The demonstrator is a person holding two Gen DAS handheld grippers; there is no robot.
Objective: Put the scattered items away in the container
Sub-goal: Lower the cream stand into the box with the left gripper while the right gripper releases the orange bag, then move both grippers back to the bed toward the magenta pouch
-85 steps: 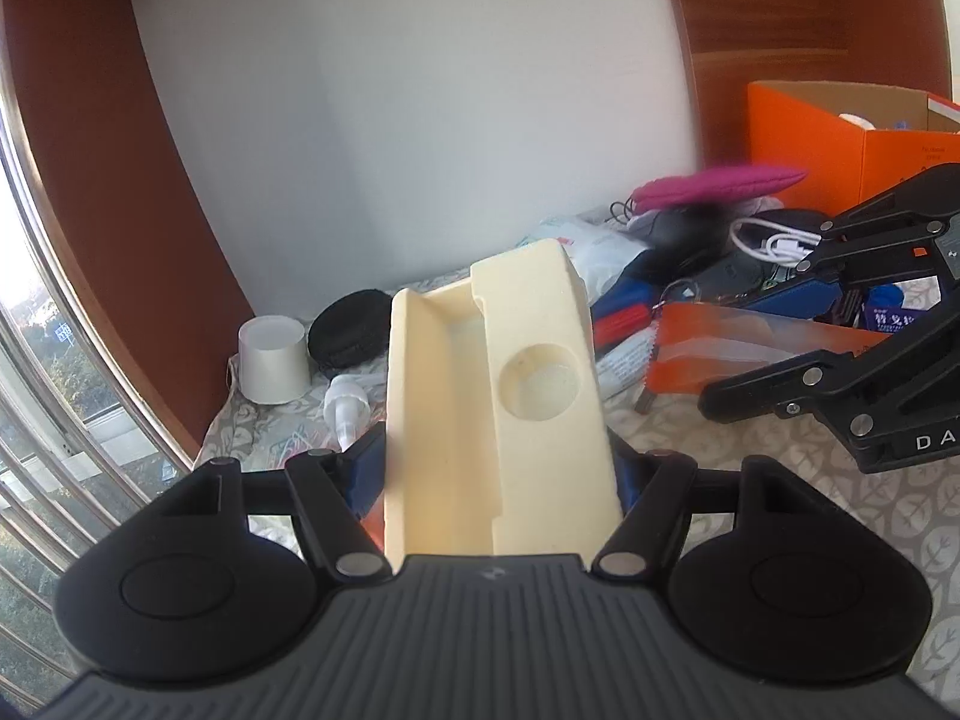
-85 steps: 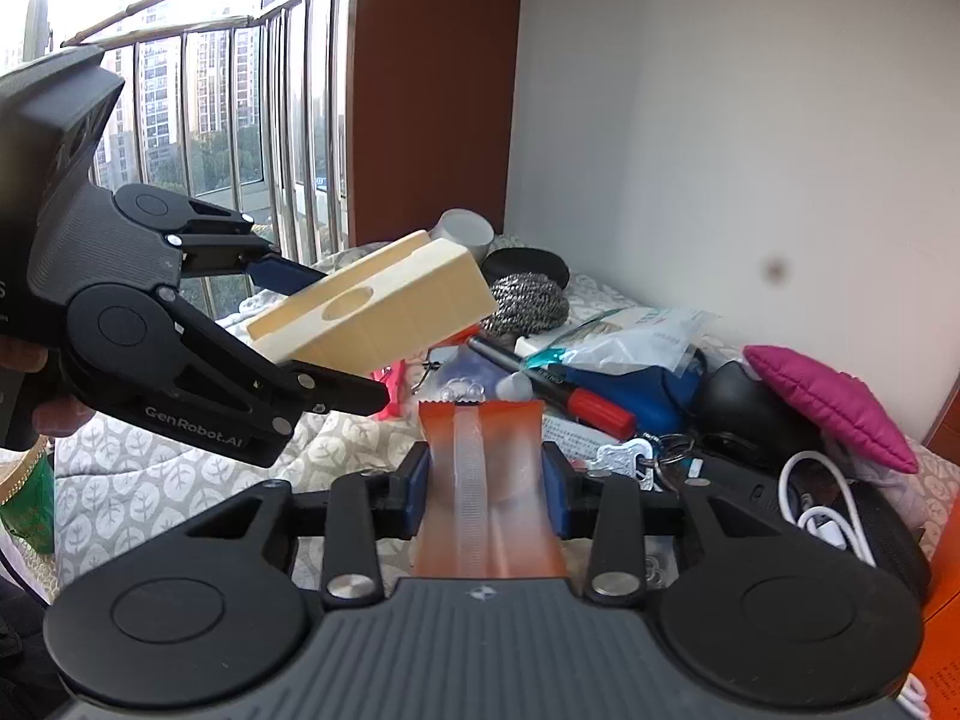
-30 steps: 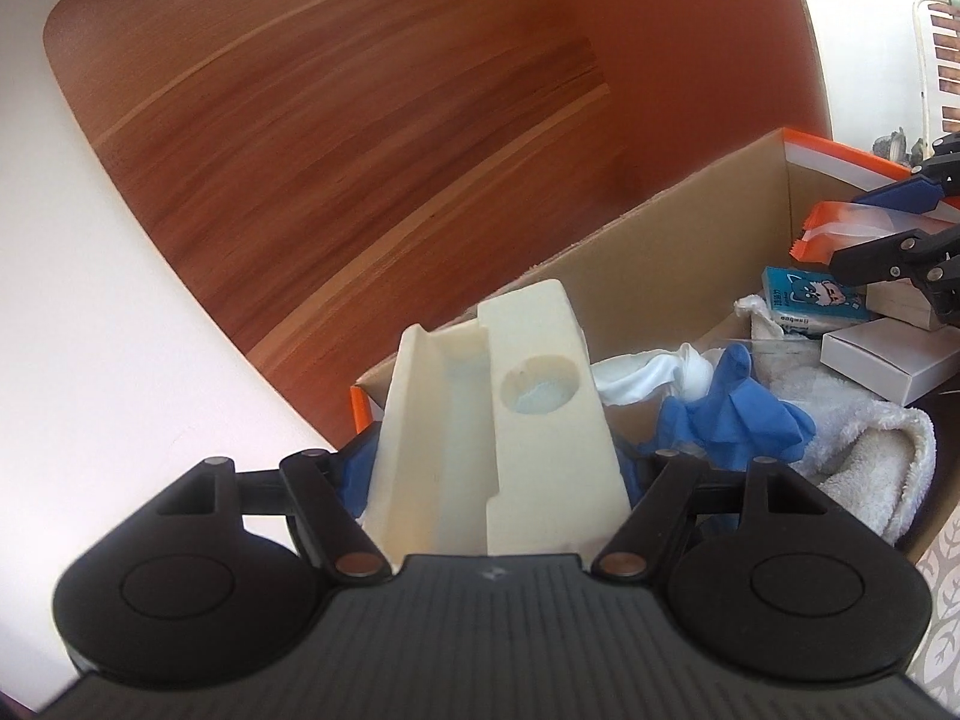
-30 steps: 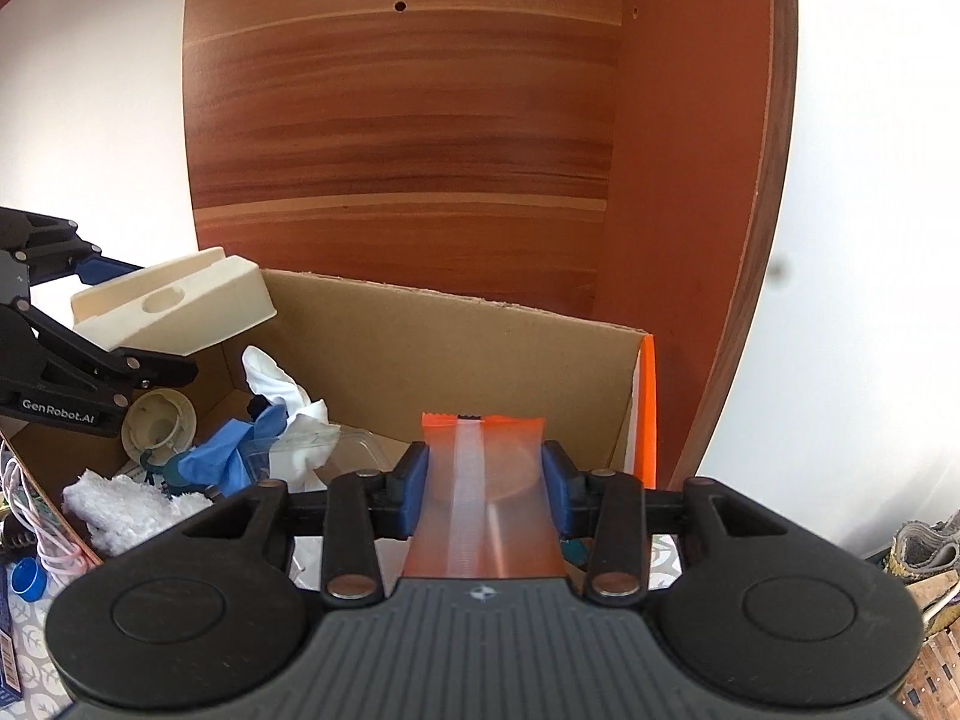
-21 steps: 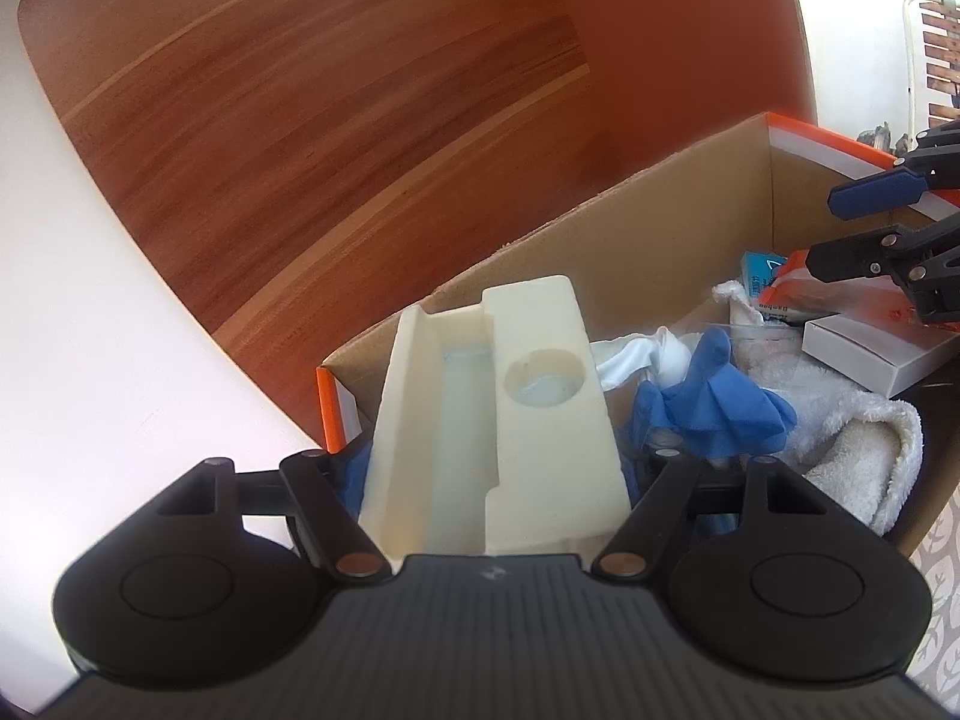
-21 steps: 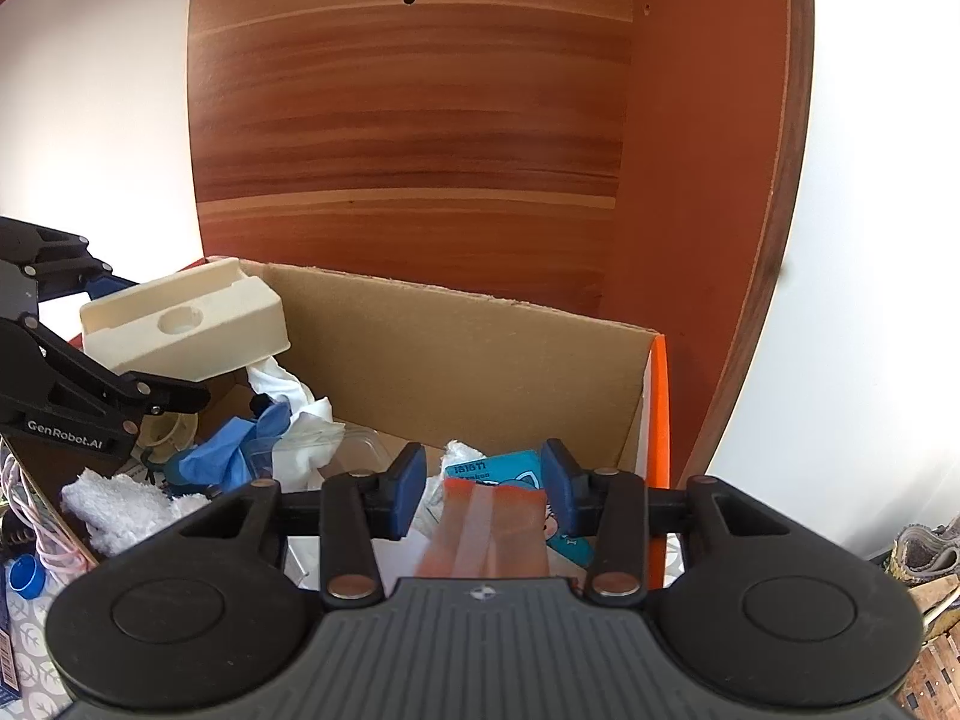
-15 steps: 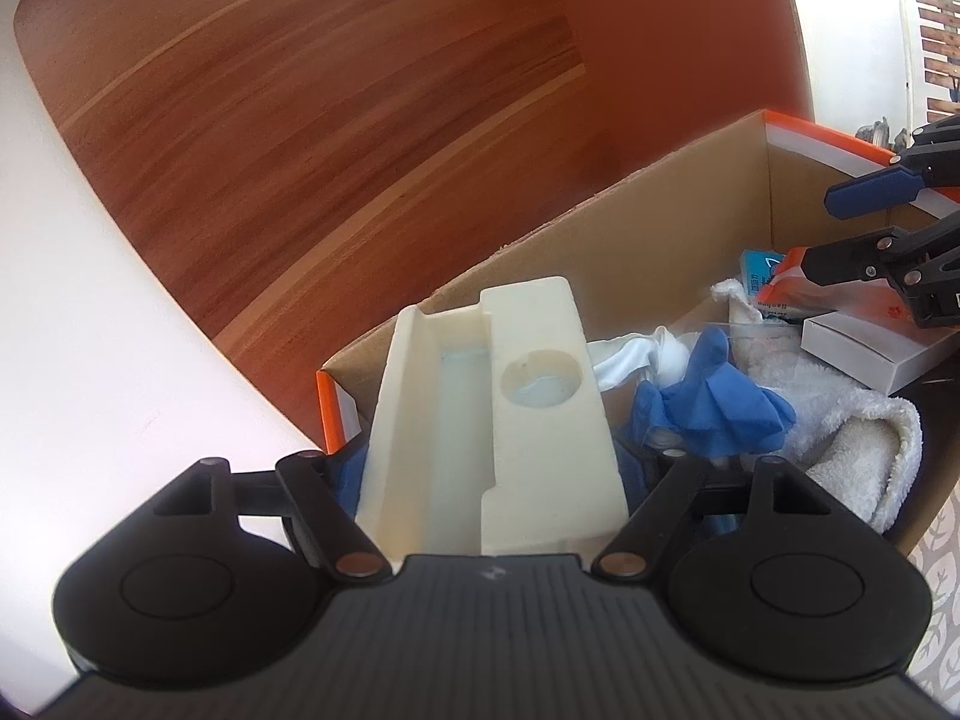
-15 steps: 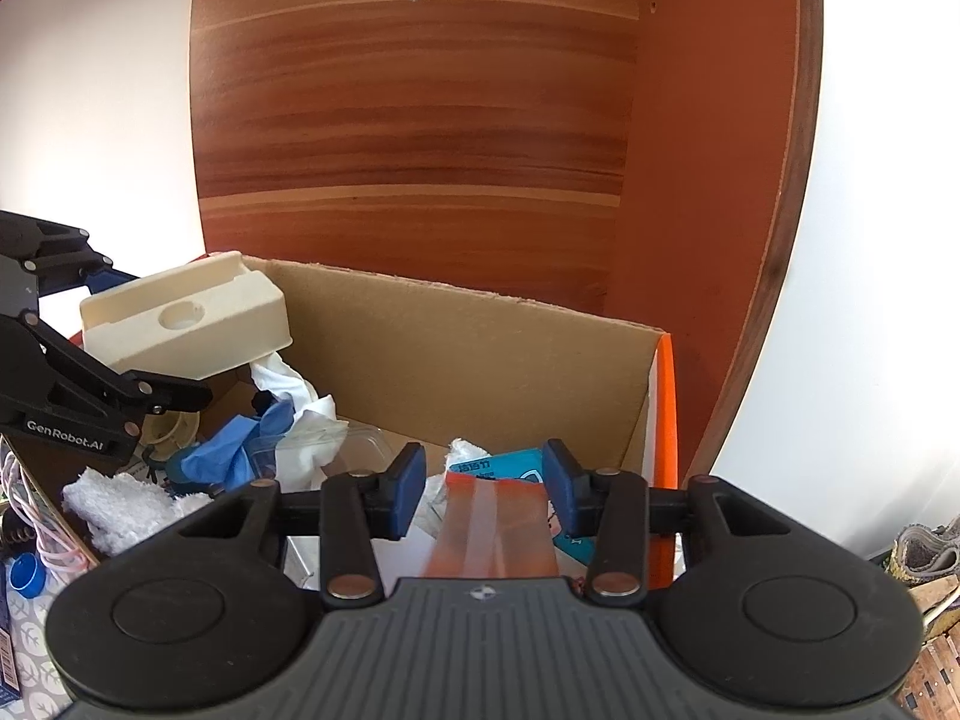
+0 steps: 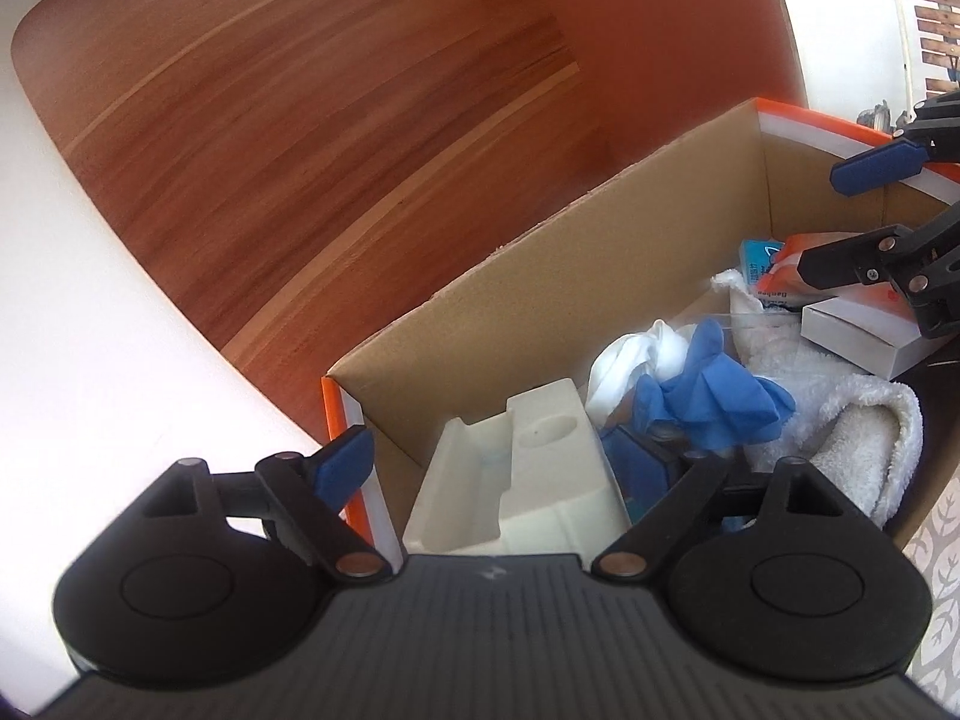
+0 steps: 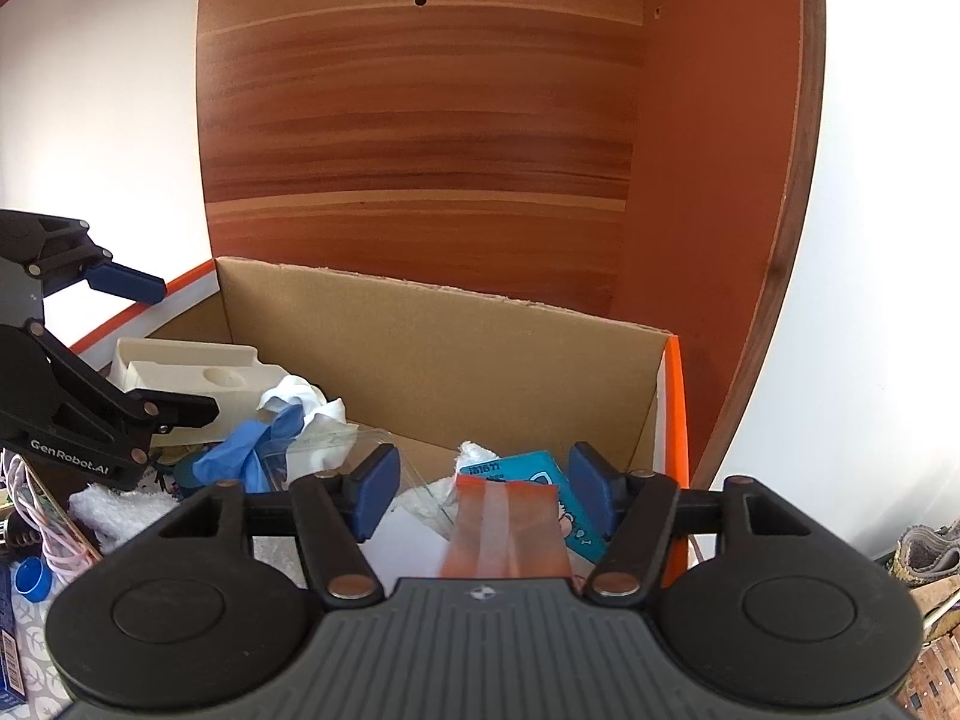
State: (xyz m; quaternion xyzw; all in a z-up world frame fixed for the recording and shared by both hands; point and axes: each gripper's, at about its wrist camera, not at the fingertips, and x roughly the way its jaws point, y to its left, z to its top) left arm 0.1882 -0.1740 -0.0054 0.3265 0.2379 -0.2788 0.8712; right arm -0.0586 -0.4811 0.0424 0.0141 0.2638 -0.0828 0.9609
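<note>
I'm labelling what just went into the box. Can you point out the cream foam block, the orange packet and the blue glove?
cream foam block (image 9: 528, 480), left wrist view, on its top face.
orange packet (image 10: 507, 531), right wrist view, on its pale centre stripe.
blue glove (image 9: 714, 390), left wrist view, on its crumpled middle.

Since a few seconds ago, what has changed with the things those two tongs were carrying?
Both tongs swung from the cluttered bed to the cardboard box and opened. The left tongs let go of the cream foam block, which now lies in the box's corner. The right tongs released the orange packet, now dropped among the box's contents. The blue glove and white towel have stayed put in the last second.
</note>
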